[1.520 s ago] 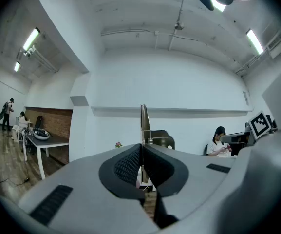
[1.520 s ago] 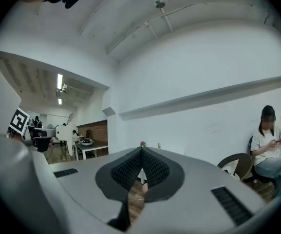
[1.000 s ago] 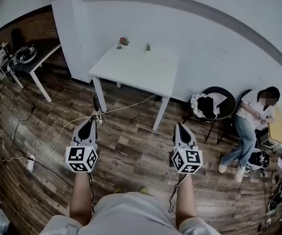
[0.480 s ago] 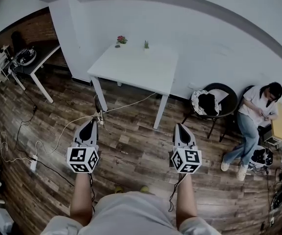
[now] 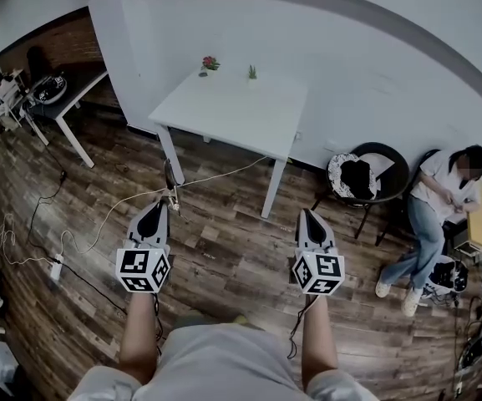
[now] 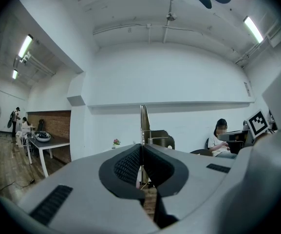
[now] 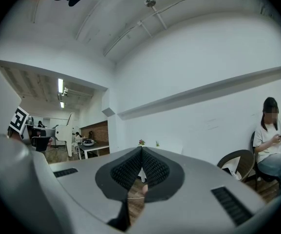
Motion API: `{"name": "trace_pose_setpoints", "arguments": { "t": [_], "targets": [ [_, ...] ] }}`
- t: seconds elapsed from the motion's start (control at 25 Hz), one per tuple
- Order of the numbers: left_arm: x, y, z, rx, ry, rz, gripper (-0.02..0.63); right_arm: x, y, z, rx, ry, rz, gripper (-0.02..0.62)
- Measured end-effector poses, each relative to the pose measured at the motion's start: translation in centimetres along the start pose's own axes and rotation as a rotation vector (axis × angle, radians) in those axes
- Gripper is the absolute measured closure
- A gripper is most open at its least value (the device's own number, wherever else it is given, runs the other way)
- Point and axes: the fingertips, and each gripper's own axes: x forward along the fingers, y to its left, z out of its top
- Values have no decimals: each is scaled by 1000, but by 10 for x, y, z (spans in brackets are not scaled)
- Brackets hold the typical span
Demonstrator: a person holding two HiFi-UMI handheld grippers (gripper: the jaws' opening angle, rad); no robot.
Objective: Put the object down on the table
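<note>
My left gripper (image 5: 155,210) is shut on a thin metal tool (image 5: 169,176) that sticks out forward past its tips, over the wooden floor. In the left gripper view the tool's narrow blade (image 6: 144,123) rises straight up from between the closed pads (image 6: 128,165). My right gripper (image 5: 307,216) is held level with the left one and is shut with nothing in it; in the right gripper view its pads (image 7: 130,168) meet. The white table (image 5: 257,132) stands ahead against the wall, some way beyond both grippers.
Two small potted plants (image 5: 210,63) (image 5: 251,73) sit at the table's far edge. A white cable (image 5: 115,214) trails across the floor by the left gripper. A dark chair (image 5: 359,176) and a seated person (image 5: 437,203) are at the right, a desk (image 5: 67,98) at the left.
The head view has shifted slightly and the table looks a little nearer. Both grippers keep the same pose, and the tool stays in the left one.
</note>
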Motion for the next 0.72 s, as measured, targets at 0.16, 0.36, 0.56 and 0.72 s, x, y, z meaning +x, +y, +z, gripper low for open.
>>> {"name": "trace_pose_setpoints", "arguments": {
  "t": [0.16,0.36,0.56,0.72],
  "targets": [
    [6,-10,0,4,6,7,586,4,-11,1,4,-4,17,588],
    [17,-12,-4,20,12,12,586,17,-15,-2,0,-2,29,588],
    [31,-2,-10,17,17,20,586,36,-14,-8,-2,4,37,588],
    [53,10,-16,12,18,22,586,61,-15,-11,-4,4,38,588]
  ]
}}
